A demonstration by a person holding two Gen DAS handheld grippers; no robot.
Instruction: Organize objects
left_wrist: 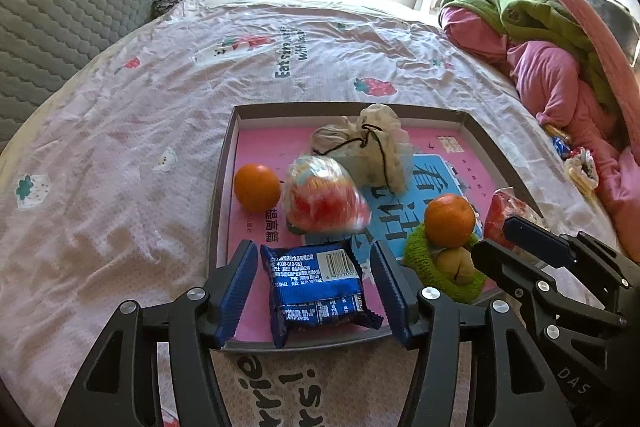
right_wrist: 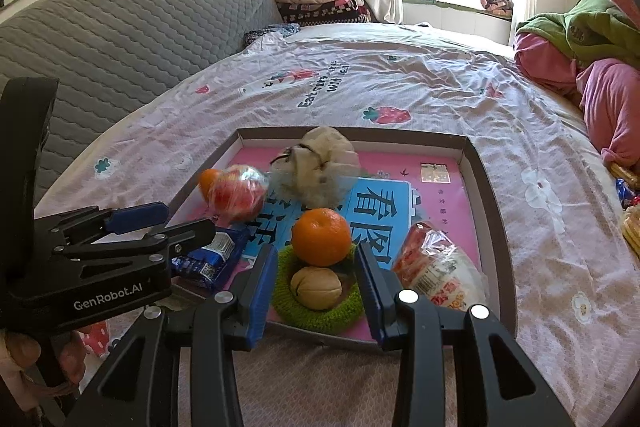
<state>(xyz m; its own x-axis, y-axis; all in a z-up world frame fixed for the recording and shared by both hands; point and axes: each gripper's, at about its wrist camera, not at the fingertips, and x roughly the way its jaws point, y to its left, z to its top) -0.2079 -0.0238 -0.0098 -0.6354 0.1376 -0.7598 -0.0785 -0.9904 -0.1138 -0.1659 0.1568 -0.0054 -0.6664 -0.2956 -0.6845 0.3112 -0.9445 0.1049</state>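
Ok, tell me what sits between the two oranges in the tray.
In the left wrist view, a clear-wrapped red-and-orange snack bag lies between the orange near the tray's left wall and the orange resting on the green knitted ring.

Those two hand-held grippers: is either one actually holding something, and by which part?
Neither holds anything. The left hand-held gripper stands open around the blue snack packet, not touching it; the right hand-held gripper is open around the green knitted ring.

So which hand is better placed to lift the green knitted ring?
Right. Its gripper straddles the green knitted ring, fingers either side, while the left gripper sits open around the blue snack packet.
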